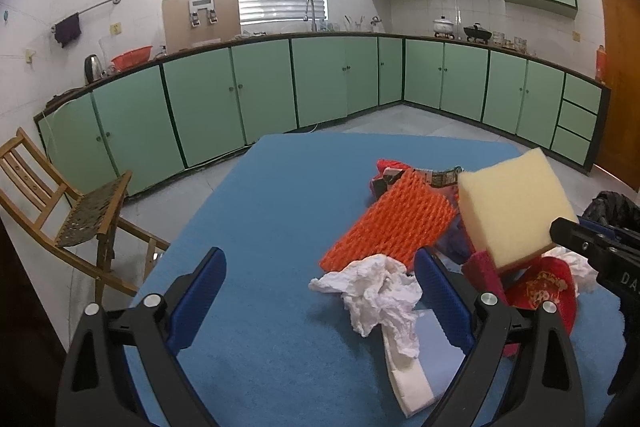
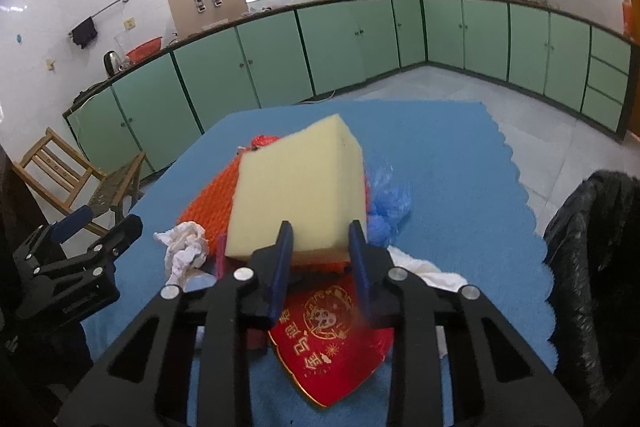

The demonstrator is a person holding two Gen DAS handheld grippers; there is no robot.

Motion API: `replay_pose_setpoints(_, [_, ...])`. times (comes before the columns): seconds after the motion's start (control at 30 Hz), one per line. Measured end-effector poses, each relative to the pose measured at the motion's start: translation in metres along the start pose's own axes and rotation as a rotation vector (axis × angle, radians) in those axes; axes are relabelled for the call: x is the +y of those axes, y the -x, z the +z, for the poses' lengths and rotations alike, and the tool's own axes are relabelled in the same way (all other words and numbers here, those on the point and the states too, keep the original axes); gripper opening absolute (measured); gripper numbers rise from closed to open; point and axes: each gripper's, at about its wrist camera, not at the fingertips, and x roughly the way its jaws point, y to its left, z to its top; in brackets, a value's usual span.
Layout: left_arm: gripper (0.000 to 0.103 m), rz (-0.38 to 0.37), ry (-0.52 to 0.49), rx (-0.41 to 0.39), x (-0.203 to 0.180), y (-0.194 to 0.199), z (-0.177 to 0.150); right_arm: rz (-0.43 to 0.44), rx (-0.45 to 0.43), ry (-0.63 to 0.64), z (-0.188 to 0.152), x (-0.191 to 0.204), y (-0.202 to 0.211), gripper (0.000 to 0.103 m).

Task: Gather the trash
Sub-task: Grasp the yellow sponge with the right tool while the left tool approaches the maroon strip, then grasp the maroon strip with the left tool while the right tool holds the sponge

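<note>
Blue-padded jaws of the right gripper pinched the near edge of a pale yellow foam block, a thick, soft, squarish slab with a fine porous face; it was tilted up off the pile, its long axis running away from the camera toward 12 o'clock. No earlier view was at hand to compare. Directly beneath the jaws, at 6 o'clock, lay a glossy red packet printed with gold characters. At 10 o'clock of the block sat an orange foam net, ribbed and rectangular, and beside it a crumpled white tissue. At 3 o'clock a wrinkled blue plastic bag touched the block's side. All of this rested on a desk under a fuzzy blue cloth with a scalloped edge. A black trash bag hung at the desk's 3 o'clock rim.

From the left wrist view, the left gripper held its jaws spread wide with nothing pinched, the tissue lying between them. A wooden folding chair stood at 9 o'clock, and green cabinets lined the far wall.
</note>
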Motion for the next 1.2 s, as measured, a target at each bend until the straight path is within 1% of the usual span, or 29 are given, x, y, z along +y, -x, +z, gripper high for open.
replay_pose_setpoints(0.23, [0.093, -0.025, -0.010, -0.015, -0.012, 0.011, 0.005, 0.014, -0.050, -0.040, 0.000, -0.006, 0.028, 0.024])
replay_pose_setpoints(0.37, [0.093, -0.041, -0.016, -0.010, -0.019, 0.019, 0.002, -0.002, -0.062, -0.060, -0.003, -0.015, 0.049, 0.024])
replay_pose_setpoints(0.53, [0.093, -0.069, -0.027, 0.031, -0.034, 0.026, -0.014, -0.027, -0.055, -0.064, -0.017, -0.022, 0.070, 0.024])
replay_pose_setpoints(0.7, [0.093, -0.077, -0.049, 0.067, -0.047, 0.026, -0.027, -0.039, -0.035, -0.097, -0.035, -0.033, 0.079, 0.024])
replay_pose_setpoints(0.9, [0.093, -0.085, -0.067, 0.073, -0.059, 0.025, -0.028, -0.047, -0.029, -0.131, -0.044, -0.042, 0.082, 0.024])
replay_pose_setpoints(1.13, [0.093, -0.133, -0.078, 0.034, -0.078, 0.019, -0.016, -0.064, -0.042, -0.146, -0.042, -0.053, 0.085, 0.024])
replay_pose_setpoints(1.17, [0.091, -0.142, -0.078, 0.029, -0.082, 0.016, -0.013, -0.066, -0.042, -0.150, -0.041, -0.056, 0.086, 0.024])
replay_pose_setpoints(1.2, [0.087, -0.146, -0.079, 0.030, -0.083, 0.013, -0.012, -0.069, -0.042, -0.155, -0.041, -0.059, 0.087, 0.024])
